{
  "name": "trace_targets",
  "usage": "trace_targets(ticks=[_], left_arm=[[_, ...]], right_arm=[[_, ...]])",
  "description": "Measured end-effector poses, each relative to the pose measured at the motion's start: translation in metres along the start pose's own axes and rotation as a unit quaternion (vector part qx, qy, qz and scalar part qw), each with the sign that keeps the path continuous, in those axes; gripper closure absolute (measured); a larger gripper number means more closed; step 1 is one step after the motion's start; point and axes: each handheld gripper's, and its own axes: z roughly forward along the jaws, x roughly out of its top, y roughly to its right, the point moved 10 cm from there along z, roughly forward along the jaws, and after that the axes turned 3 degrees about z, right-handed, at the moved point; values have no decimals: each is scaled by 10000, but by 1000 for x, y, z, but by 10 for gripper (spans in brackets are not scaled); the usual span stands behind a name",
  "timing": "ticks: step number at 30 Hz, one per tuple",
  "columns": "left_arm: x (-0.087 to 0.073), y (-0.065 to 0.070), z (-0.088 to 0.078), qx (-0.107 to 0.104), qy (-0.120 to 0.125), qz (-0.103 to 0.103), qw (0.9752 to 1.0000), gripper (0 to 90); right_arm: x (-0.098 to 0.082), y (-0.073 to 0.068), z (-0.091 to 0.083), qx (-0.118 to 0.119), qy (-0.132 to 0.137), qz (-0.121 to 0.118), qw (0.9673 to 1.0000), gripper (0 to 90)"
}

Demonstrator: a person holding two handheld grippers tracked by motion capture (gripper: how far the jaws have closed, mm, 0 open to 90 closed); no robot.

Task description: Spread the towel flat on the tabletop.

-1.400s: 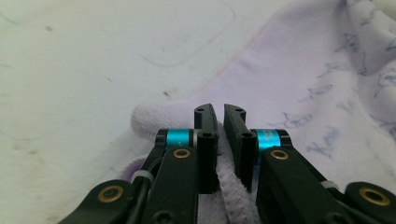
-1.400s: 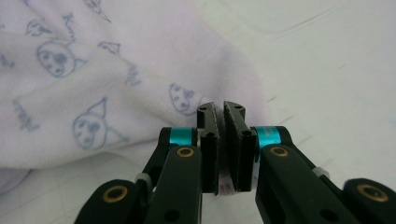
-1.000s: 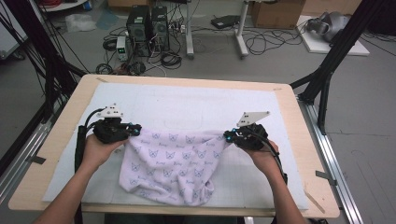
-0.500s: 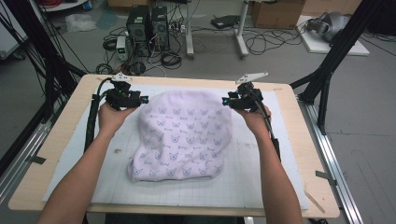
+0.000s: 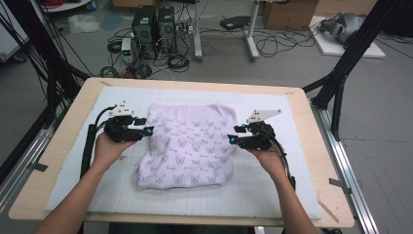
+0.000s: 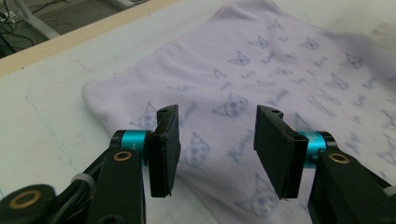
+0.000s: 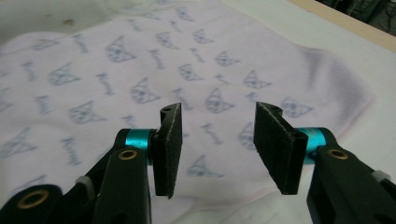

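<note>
A pale lilac cloth [image 5: 187,146] printed with small cat faces lies spread on the white mat. My left gripper [image 5: 144,126] sits at its left edge and my right gripper [image 5: 234,134] at its right edge, each in a hand. In the left gripper view the left gripper [image 6: 217,140] stands open just above the cloth [image 6: 280,70], near a corner. In the right gripper view the right gripper [image 7: 217,140] is open over the cloth [image 7: 140,60] by its hem. Both pairs of jaws have just been opening, and the pads press on nothing.
The white gridded mat [image 5: 272,190] covers a wooden table [image 5: 58,161]. Black frame legs [image 5: 341,83] stand off the right corner. On the floor beyond the far edge are computer cases [image 5: 153,24] and cables.
Both grippers swung the gripped cloth toward the far side, then drew back. The cloth now lies flat and both grippers have let go of it, jaws open.
</note>
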Motion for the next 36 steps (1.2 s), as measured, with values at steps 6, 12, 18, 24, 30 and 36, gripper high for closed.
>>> trace_targets(ticks=[6,12,18,24,30,36], left_arm=[[-23,27,-16,-237,70,45,9997,482],[-38,46,-28,-339,142,98,9993,461],[-48,63,-40,-481,178,232,9984,434],[-61,81,-47,-754,97,285,9967,395],[-79,93,-44,-997,-102,341,9944,372],[-88,101,-34,-1295,-387,461,9897,439]], right_arm=[[-19,-33,-7,281,-102,-155,9994,496],[-36,-60,-7,452,-9,-287,9986,504],[-51,-73,-2,569,-121,-337,9977,489],[-60,-83,-1,679,-106,-368,9970,482],[-68,-89,1,737,-210,-410,9962,472],[-81,-92,16,814,-659,-565,9929,459]])
